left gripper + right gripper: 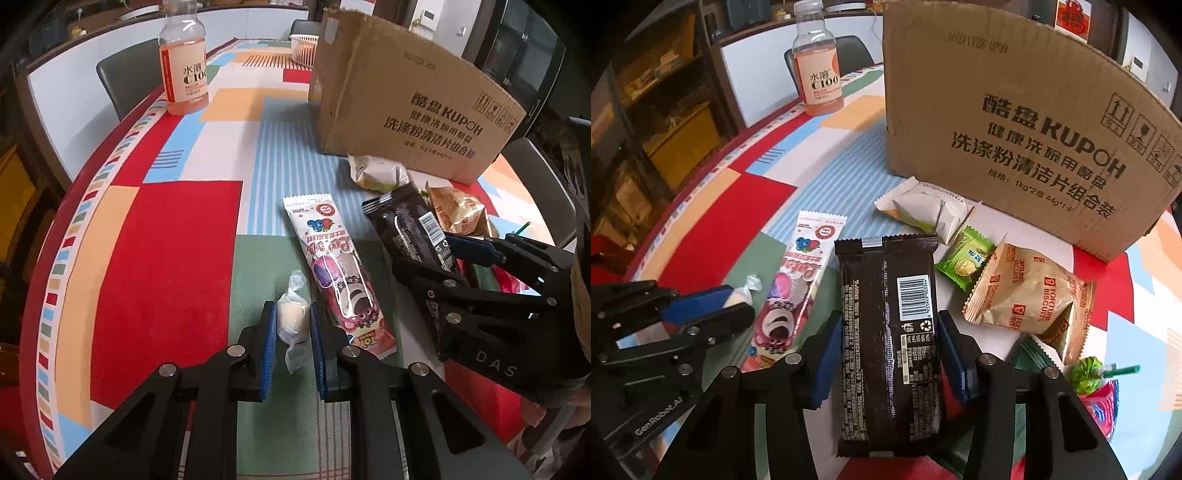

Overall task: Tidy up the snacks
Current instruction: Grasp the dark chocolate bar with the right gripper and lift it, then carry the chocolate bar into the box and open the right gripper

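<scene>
Grabbing is the step now. The left claw [292,325] sits around a small white candy [292,316] on the bench [166,258], pads close beside it, maybe touching. Its twisted ends point forward and back. The right claw [886,354] stands wide around the black snack pack [890,343], which also points away, toward the cardboard box [1015,129]. Next: squeeze, then lift.
</scene>
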A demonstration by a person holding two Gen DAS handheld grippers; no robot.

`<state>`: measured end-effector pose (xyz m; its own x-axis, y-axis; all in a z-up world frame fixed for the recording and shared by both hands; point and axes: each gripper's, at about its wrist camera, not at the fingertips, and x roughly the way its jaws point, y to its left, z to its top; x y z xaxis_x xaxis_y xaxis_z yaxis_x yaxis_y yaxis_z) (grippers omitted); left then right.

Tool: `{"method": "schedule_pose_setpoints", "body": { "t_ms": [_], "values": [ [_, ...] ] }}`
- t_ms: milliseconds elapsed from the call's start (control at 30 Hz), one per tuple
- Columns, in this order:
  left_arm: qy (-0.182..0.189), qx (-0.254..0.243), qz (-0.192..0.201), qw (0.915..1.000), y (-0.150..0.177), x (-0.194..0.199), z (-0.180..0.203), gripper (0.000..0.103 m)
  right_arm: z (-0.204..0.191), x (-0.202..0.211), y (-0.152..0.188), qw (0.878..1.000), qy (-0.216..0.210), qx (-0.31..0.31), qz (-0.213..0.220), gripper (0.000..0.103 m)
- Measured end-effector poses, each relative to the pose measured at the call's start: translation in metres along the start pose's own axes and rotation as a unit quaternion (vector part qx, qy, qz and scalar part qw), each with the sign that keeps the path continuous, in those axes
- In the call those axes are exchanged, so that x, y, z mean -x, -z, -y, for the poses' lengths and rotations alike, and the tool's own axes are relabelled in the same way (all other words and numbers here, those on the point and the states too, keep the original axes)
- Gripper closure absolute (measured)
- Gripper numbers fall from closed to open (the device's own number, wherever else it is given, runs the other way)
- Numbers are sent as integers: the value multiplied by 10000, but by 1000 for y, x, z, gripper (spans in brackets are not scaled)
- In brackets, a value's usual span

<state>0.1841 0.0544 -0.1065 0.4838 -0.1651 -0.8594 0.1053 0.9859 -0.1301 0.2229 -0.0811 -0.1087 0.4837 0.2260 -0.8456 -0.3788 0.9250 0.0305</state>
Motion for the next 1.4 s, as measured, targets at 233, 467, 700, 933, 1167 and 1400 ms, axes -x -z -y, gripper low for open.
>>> {"method": "schedule_pose_setpoints", "body": {
  "t_ms": [233, 467, 700, 933, 1167, 1400],
  "values": [
    [82, 16, 298, 9995, -2, 23, 3, 84, -1, 26, -1, 9995, -39, -100, 301, 53],
    [174, -32, 658, 9977, -8, 51, 11, 84, 1, 56, 1, 9980, -74, -165, 611, 54],
    [254, -119, 949, 9951, -15, 72, 20, 84, 5, 84, 0, 9950, -103, -216, 965, 54],
    [267, -207, 1122, 9931, -22, 84, 27, 84, 8, 96, -6, 9928, -142, -295, 1152, 54],
    [281, -341, 1391, 9893, -41, 96, 36, 84, 17, 111, -17, 9895, -88, -363, 1394, 54],
    [371, -549, 1756, 9822, -74, 115, 52, 84, 35, 133, -37, 9830, 61, -463, 1775, 54]
  ]
}}
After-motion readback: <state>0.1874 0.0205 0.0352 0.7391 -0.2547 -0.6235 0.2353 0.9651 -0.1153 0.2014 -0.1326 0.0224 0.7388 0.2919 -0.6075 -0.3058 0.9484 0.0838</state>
